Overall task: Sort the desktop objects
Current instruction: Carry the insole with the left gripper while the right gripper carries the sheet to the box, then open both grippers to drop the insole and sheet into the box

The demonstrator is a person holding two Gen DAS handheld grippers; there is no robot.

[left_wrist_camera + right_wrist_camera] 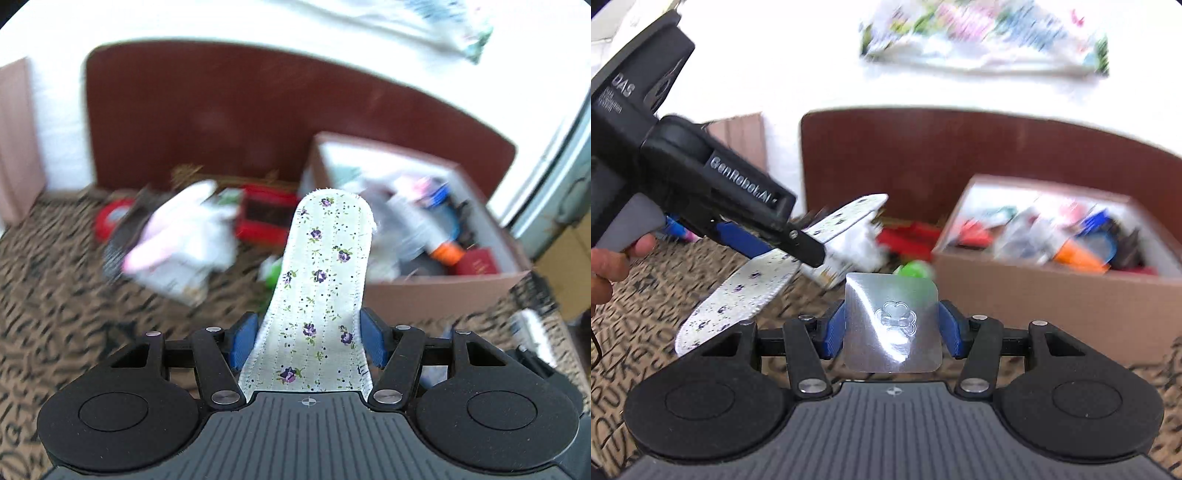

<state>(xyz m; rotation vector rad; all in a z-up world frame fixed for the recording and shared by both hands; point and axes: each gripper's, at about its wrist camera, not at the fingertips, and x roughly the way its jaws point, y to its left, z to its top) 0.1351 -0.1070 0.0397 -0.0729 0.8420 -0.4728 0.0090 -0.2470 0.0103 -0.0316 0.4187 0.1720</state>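
Note:
A long white insole with small purple flowers [321, 266] sticks out forward between my left gripper's [309, 334] blue pads, which are shut on its edges. In the right wrist view that left gripper [783, 245] hangs at the left above the patterned surface, with the insole [738, 295] slanting through it. My right gripper [892, 326] is shut on a shiny silver square plate embossed with a clover shape [871, 295]. A cardboard box [424, 291] full of mixed items stands ahead to the right, and its front wall [1034, 299] is close to the right gripper.
On the brown patterned cloth [55, 295] lie a white and pink bundle [177, 240], a red box [266, 218], a round red item [110, 221] and a green thing [273, 269]. A dark red-brown board [240, 110] stands behind. A person's hand [605, 266] grips the left tool.

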